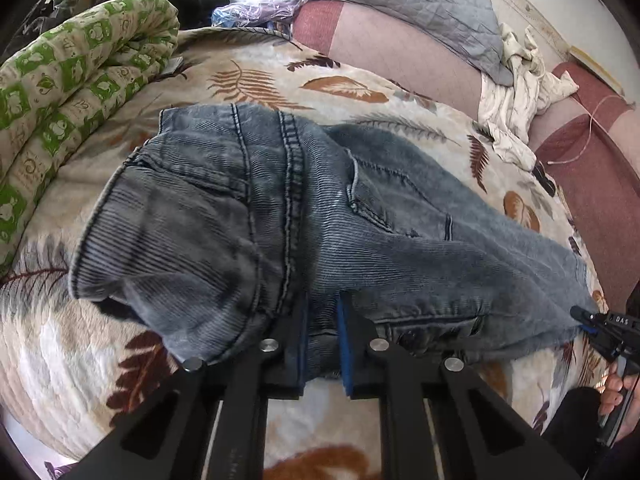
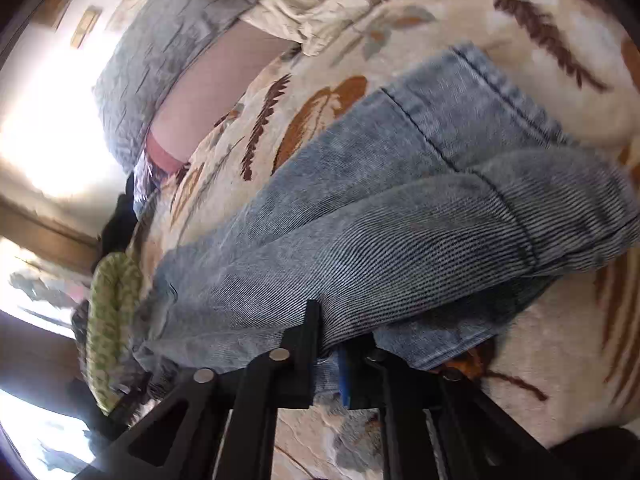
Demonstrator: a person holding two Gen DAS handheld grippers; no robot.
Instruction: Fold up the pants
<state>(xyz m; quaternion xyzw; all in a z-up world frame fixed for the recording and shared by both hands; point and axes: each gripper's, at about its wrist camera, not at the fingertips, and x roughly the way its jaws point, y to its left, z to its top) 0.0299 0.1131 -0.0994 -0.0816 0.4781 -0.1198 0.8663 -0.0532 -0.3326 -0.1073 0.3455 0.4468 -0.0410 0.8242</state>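
Jeans lie spread on the leaf-print blanket (back pockets up). Left gripper is clamped on the jeans' near edge at the waist end. Right gripper is clamped on a leg's near edge.

- You work on a bed under a cream blanket printed with feathers.
- Grey-blue pants lie across its centre.
- A rolled green-patterned quilt sits upper left.
- A grey pillow and crumpled white cloth lie upper right.
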